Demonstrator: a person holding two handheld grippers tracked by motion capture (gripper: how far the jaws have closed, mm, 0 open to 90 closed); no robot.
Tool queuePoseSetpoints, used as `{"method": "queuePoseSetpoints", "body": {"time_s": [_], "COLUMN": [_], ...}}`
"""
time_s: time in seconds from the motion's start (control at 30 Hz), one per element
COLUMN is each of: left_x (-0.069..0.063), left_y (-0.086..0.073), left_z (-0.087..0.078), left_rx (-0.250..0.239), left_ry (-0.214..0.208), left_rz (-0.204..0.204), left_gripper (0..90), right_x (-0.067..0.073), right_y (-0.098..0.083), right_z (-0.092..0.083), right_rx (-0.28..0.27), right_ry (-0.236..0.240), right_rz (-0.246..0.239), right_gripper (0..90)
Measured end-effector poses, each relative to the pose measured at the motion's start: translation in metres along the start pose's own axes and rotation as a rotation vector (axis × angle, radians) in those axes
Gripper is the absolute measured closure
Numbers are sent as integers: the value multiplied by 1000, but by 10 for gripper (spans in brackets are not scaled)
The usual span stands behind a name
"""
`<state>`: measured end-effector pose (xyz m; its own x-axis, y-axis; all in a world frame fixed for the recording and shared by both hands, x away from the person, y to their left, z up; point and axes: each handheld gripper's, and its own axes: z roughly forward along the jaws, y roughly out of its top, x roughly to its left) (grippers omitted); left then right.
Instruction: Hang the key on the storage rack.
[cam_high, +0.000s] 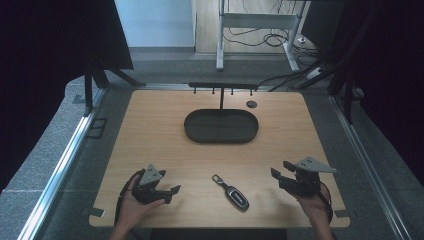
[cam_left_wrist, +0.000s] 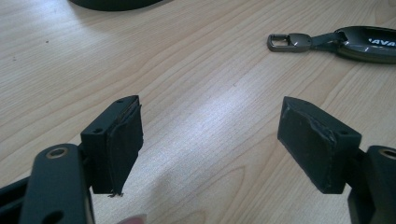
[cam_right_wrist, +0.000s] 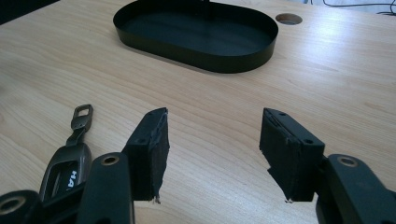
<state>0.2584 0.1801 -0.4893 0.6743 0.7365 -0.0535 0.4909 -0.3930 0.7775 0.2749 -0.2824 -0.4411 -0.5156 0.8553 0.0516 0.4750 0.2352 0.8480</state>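
While both hands rest at the near edge of the wooden bench (cam_high: 165, 140), each one holds a claw low over the wood. The left claw (cam_high: 167, 192) is at the near left corner and its jaws stand wide apart, with nothing between them; in the left gripper view only bare wood lies between the two black pads (cam_left_wrist: 119, 140). The right claw (cam_high: 281, 172) is at the near right side, and its jaws are also spread and empty, as the right gripper view shows.

Between the two claws, on the near part of the bench, lies a dark car key fob (cam_high: 236, 196) with a small metal clip (cam_high: 217, 178) at its far end. It lies flat and slanted, the clip pointing away and to the left. Neither claw touches it. In the left gripper view the fob is at the upper right, ahead of the jaws; in the right gripper view it is at the lower left, just beside the left jaw.

Farther away, in the middle of the bench, stands an oval black tray (cam_high: 195, 131) with a low wall. A round hole (cam_high: 251, 104) is in the bench near the far edge, to the right behind the tray.
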Motion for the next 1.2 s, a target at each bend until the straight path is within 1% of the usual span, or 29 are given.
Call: {"method": "queuePoseSetpoints", "body": {"time_s": [0.1,0.3,0.47,0.53,0.73,0.83,0.87,0.97,1.07,1.1,1.2], "left_x": [-1,-3,-4,-3,1,1,1,-1,-2,-3,-4], "left_y": [0,0,0,0,-2,-2,-2,-2,-2,-2,-1], "left_z": [0,2,2,2,2,2,2,3,4,3,3], "left_rx": [3,10,8,13,11,16,16,20,20,20,19], "left_ry": [-1,-6,-8,-8,-2,2,1,-3,-8,-9,-13], "left_rz": [2,7,5,4,-8,-8,-7,-3,2,4,3], "left_gripper": [230,231,231,231,232,233,233,233,233,233,233], "right_x": [4,12,16,17,22,25,27,29,33,36,39], "right_y": [2,7,9,11,17,20,22,24,28,31,34], "right_z": [0,3,7,10,17,21,23,26,29,31,33], "right_rx": [3,13,20,24,44,48,59,68,87,100,113], "right_ry": [14,34,57,76,81,91,103,102,114,125,128], "right_rz": [-5,-31,-30,-29,-40,-41,-43,-49,-58,-61,-70], "right_gripper": [427,434,438,441,445,451,460,466,467,469,470]}}
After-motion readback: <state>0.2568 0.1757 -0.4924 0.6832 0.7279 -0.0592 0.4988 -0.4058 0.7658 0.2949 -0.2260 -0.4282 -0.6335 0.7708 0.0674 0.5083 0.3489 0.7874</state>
